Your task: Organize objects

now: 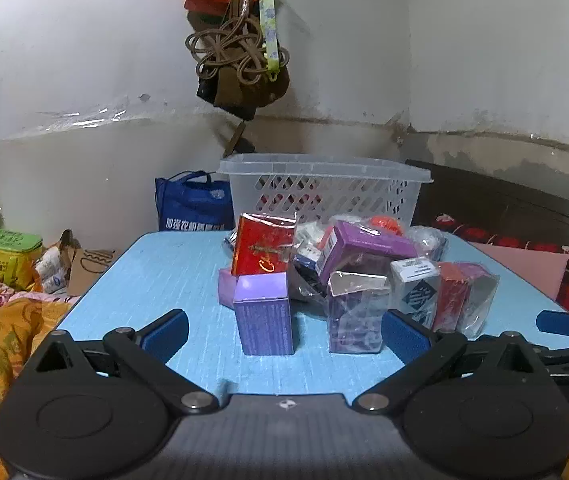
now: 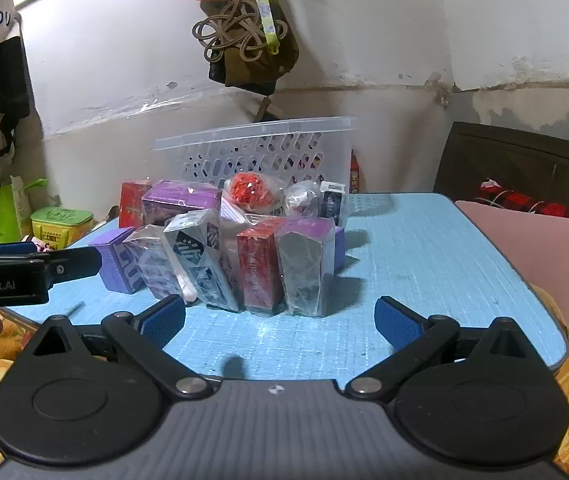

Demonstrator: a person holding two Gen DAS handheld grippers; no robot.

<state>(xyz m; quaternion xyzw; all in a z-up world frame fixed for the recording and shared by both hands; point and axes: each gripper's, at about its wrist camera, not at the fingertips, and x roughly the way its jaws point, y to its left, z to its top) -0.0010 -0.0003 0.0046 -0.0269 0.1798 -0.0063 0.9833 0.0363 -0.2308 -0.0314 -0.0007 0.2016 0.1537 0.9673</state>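
Both grippers are hovering low over the near edge of a light-blue table (image 1: pixel 156 276), w/ fingers spread wide and nothing between them. Left gripper (image 1: pixel 284 336) is pointing at a purple box (image 1: pixel 262 314) that is standing upright, closest to it and slightly apart from the main pile; the box is sitting between the blue pads (image 1: pixel 164 334) in view but further back, not touching them. Right gripper (image 2: pixel 280 322) is facing the pile from the other side, its pads (image 2: pixel 396 326) released too, w/ bare tabletop just ahead of them.

Pile is sitting mid-table: a red box (image 1: pixel 262 250) is leaning behind the purple one, a clear-wrapped purple box (image 1: pixel 358 312) is standing to its right, then a white/navy box (image 1: pixel 418 290) and a red box in plastic wrap (image 1: pixel 454 300). From the right wrist view the front row is showing a wrapped red box (image 2: pixel 260 268) beside a wrapped purple-topped box (image 2: pixel 304 268), w/ a red crinkly ball in a bag (image 2: pixel 250 192) sitting on top further back.

Behind the pile a translucent plastic basket (image 1: pixel 324 190) is standing at the far edge of the table, near the wall. Its contents are hard to tell thru the lattice. Left gripper's side is showing at the left edge of the right wrist view, beside the purple box. Off-table: a blue bag (image 1: pixel 192 202) and a green tin (image 1: pixel 6 254) are sitting to the left.
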